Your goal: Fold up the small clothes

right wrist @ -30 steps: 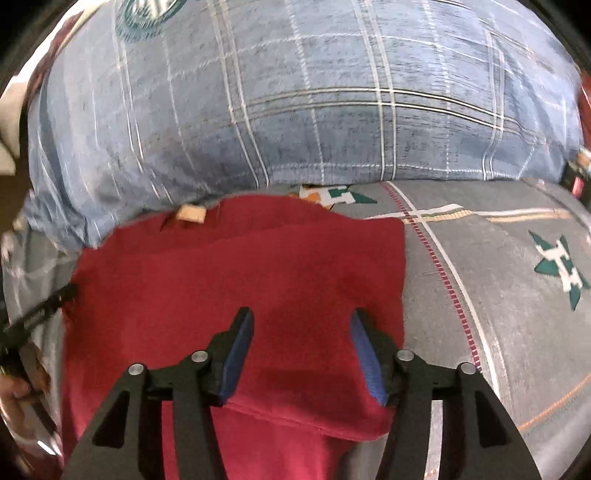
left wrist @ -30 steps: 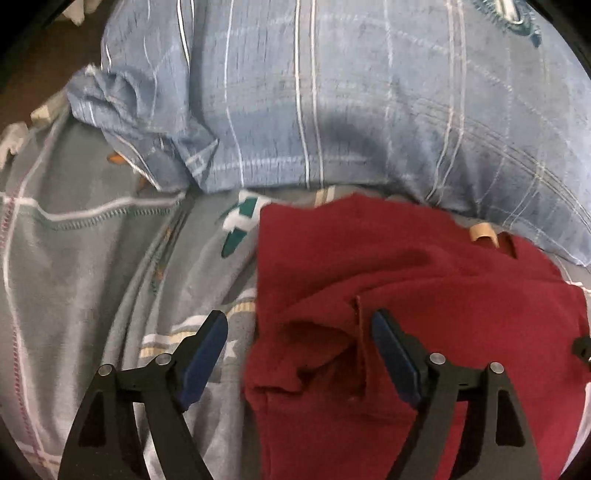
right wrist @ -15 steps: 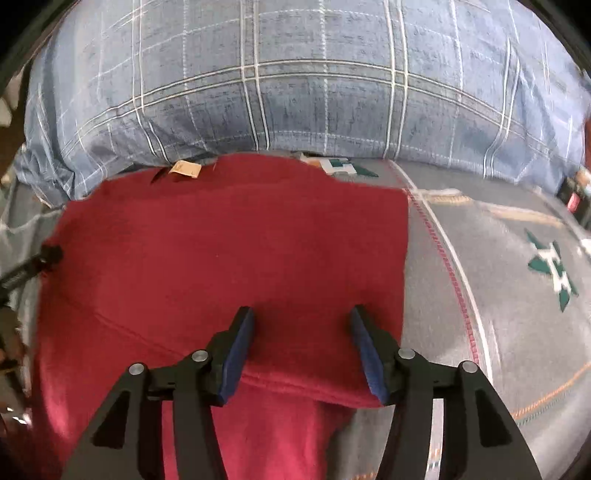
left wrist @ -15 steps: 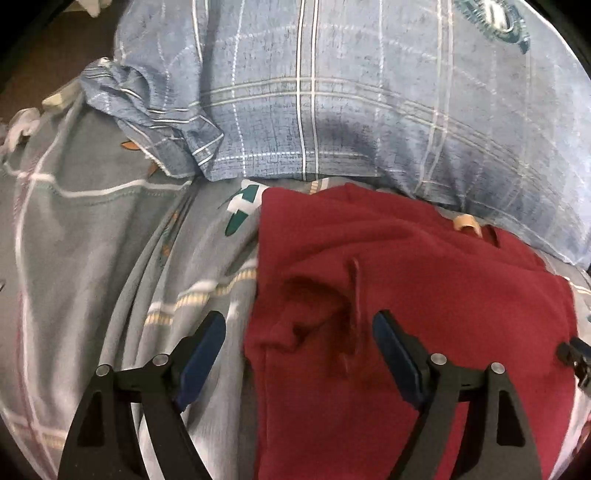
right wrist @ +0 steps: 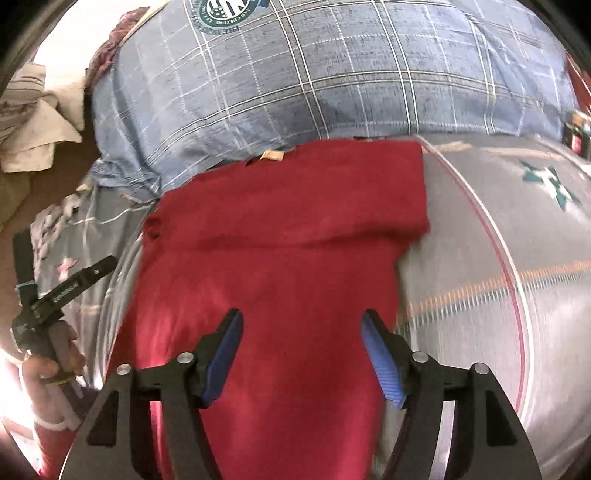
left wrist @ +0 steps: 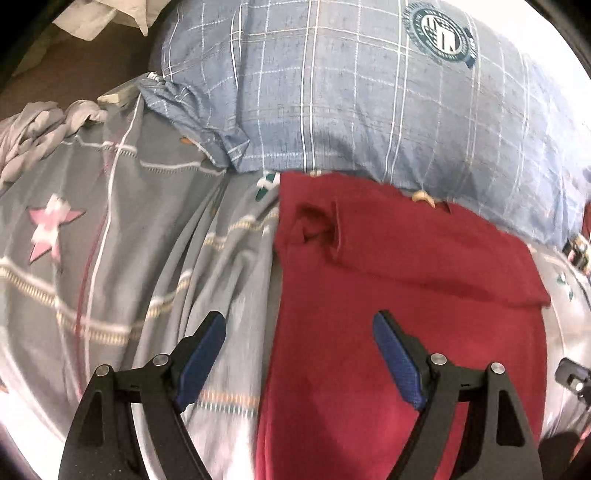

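A dark red garment [left wrist: 406, 295] lies on a grey patterned bedsheet [left wrist: 110, 240], its top part folded down over the rest; it also shows in the right wrist view [right wrist: 277, 240]. A tan label [right wrist: 271, 155] sits at its far edge. My left gripper [left wrist: 299, 332] is open and empty above the garment's left edge. My right gripper [right wrist: 301, 328] is open and empty above the garment's lower middle. The left gripper [right wrist: 62, 291] and the hand holding it appear at the left of the right wrist view.
A blue plaid pillow [left wrist: 369, 92] with a round badge [left wrist: 441, 31] lies just behind the garment; it also shows in the right wrist view [right wrist: 314, 74]. Crumpled pale cloth [right wrist: 33, 129] lies at the far left. A bunched grey sheet edge [left wrist: 37, 125] is at the left.
Both grippers have pulled back toward me and away from the pillow, so more of the garment and sheet shows. Both stay open and empty.
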